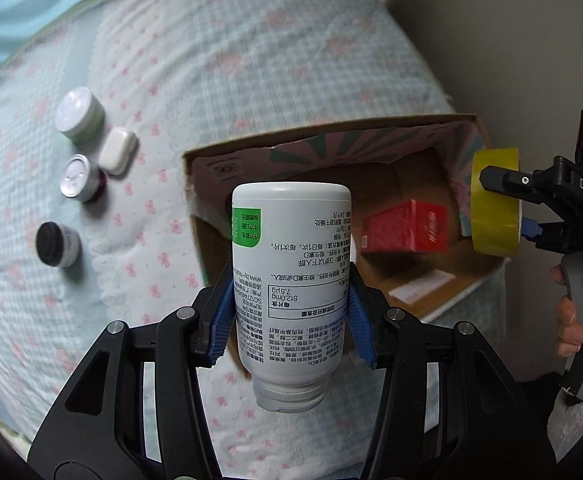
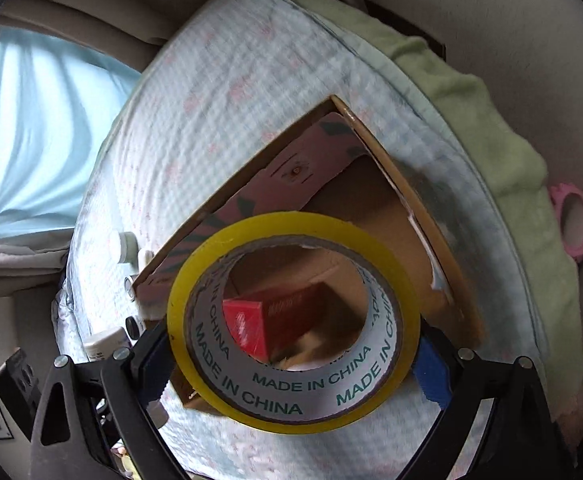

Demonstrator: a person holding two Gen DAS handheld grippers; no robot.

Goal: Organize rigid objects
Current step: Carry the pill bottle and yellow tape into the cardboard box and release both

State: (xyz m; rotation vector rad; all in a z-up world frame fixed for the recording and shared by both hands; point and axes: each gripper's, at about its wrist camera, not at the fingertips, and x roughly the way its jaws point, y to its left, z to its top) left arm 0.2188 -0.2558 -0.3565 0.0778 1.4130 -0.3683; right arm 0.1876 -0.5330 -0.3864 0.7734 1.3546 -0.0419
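Observation:
My left gripper (image 1: 289, 320) is shut on a white pill bottle (image 1: 291, 264), held cap towards the camera above the bed, its blue pads (image 1: 222, 316) pressing both sides. Behind the bottle lies an open cardboard box (image 1: 227, 148) with a red carton (image 1: 407, 226) inside. My right gripper (image 2: 295, 354) is shut on a yellow tape roll (image 2: 291, 320), held over the box (image 2: 423, 216); the red carton (image 2: 251, 320) shows through the roll's core. In the left wrist view the tape roll (image 1: 493, 204) hangs at the box's right edge, a hand (image 1: 571, 312) on that gripper's handle.
On the patterned bedspread (image 1: 251, 60), left of the box, lie a white jar (image 1: 78, 114), a white earbud case (image 1: 117, 150), a silver-lidded tin (image 1: 79, 178) and a black-lidded jar (image 1: 57, 244). A pink tape ring (image 2: 573, 222) lies beyond the bed's green edge. A wall bounds the right side.

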